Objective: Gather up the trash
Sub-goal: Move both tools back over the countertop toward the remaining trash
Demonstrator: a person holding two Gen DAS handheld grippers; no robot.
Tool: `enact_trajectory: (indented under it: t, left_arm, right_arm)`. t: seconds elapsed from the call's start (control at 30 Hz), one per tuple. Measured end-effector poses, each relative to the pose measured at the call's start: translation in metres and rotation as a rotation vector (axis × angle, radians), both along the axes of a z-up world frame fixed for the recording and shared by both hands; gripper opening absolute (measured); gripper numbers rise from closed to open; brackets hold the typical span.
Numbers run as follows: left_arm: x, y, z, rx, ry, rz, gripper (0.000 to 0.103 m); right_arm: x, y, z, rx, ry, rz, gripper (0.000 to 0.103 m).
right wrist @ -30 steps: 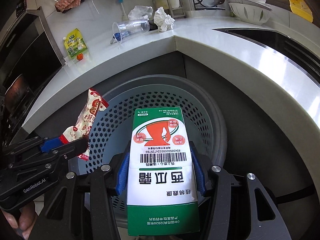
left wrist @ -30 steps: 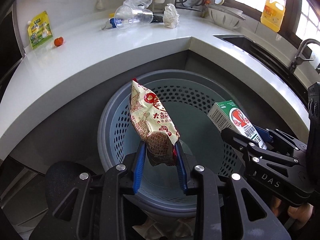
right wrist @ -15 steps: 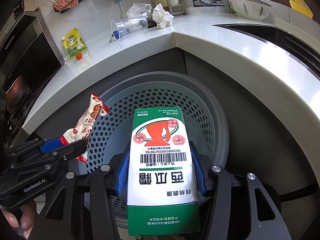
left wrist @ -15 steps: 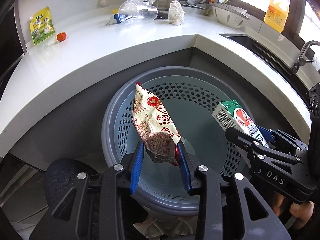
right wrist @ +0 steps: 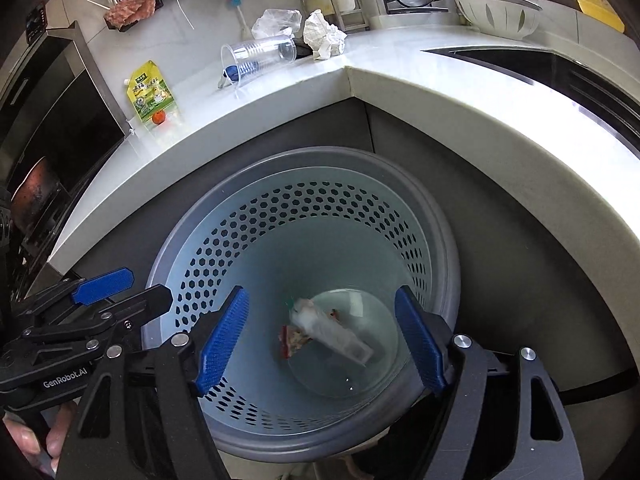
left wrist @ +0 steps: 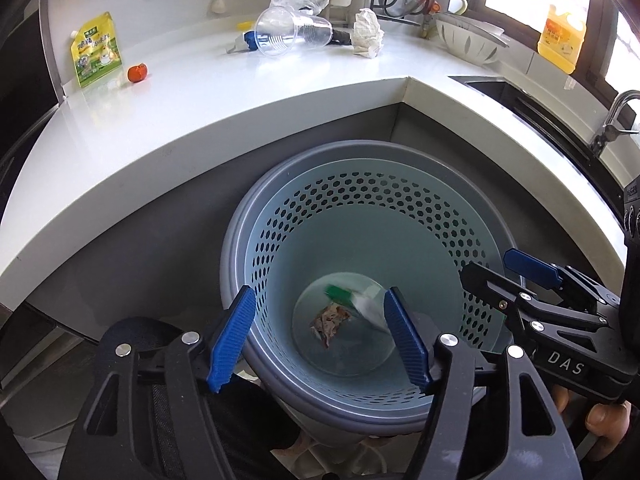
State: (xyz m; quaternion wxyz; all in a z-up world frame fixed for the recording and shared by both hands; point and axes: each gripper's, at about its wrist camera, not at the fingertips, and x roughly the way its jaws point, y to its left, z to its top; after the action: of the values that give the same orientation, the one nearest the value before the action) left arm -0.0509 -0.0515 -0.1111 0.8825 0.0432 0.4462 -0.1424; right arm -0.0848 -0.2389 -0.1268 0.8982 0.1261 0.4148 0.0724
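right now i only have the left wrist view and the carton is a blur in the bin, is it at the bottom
Observer: Yes. The right wrist view shows the white and green paper carton on the floor of the grey perforated plastic bin, partly over the red and cream snack wrapper.
Operator: right gripper empty
Observer: The right gripper is open, with nothing between its blue pads.
Operator: whats left of the yellow-green pouch
Observer: A black appliance with a glass front stands at the left end of the white counter.
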Motion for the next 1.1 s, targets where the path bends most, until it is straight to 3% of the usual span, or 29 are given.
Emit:
enact_trajectory:
  t: [0.67,0.9,1.1]
  left_arm:
    - [0.001,0.021,0.013,-0.018,-0.048,0.057,0.078]
    - [0.008,0.043,0.037,-0.008,-0.121,0.103,0.079]
    - [0.021,0.068,0.059,-0.019,-0.162,0.158,0.086]
  right_arm:
    - [-0.005,-0.002,0.008,0.025,-0.035,-0.008,0.073]
    - [-0.005,0.001,0.021,0.036,-0.059,-0.014,0.073]
    - [0.004,0.003,0.036,0.043,-0.076,-0.016,0.074]
